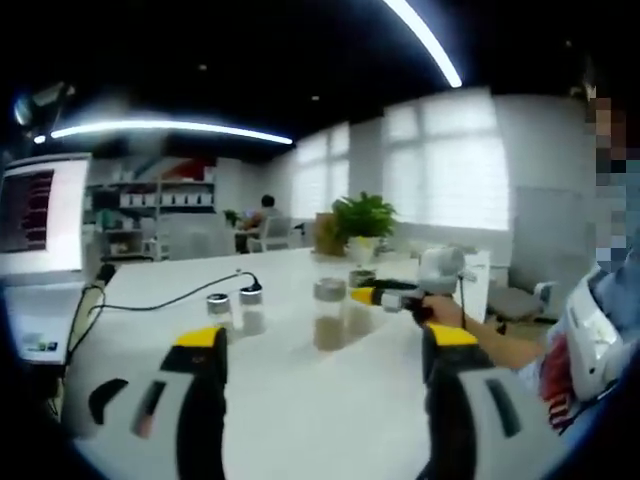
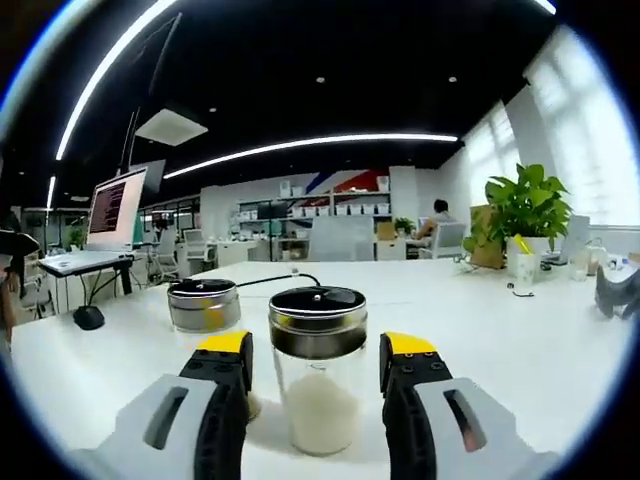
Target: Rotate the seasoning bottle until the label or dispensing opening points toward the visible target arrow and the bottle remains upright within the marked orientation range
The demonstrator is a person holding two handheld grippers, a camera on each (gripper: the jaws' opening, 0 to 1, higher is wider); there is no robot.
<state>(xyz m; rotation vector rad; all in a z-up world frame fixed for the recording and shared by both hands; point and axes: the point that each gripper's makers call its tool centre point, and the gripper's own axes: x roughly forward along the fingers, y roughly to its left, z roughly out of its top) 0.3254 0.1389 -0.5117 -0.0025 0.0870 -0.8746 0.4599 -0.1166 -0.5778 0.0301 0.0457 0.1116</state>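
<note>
R view: right hand-held gripper (image 2: 315, 372) has jaws spread wide on either side of a clear seasoning bottle (image 2: 318, 370) with a dark metal-rimmed lid. Bottle stands upright on the white desk (image 2: 520, 350), white grains in its lower part, between the yellow-tipped jaws w/ gaps on both sides; contact can't be seen. Just behind it to the left, a second, shorter lidded jar (image 2: 204, 304), also upright. A black cable (image 2: 280, 281) runs on the desk behind the jars.

L view: left hand-held gripper (image 1: 325, 345) is also spread wide, nothing between the jaws, well back from the bottles. From here the bottle (image 1: 329, 313) shows mid-desk, w/ two smaller jars (image 1: 236, 308) to its left, near a cable end. The other gripper comes in from the right, its yellow tip (image 1: 364, 295) just beside the bottle, held by a person's hand (image 1: 447, 312). Arrow mark: can't make one out in either view.

Around: potted plant (image 2: 525, 212) at the far desk edge, a monitor (image 2: 117, 205) to the left, shelves (image 2: 330, 215) at the back wall, a seated person (image 2: 436, 224) far off, window blinds (image 1: 455, 160) on the right. Nothing stands between the right jaws and the bottle.
</note>
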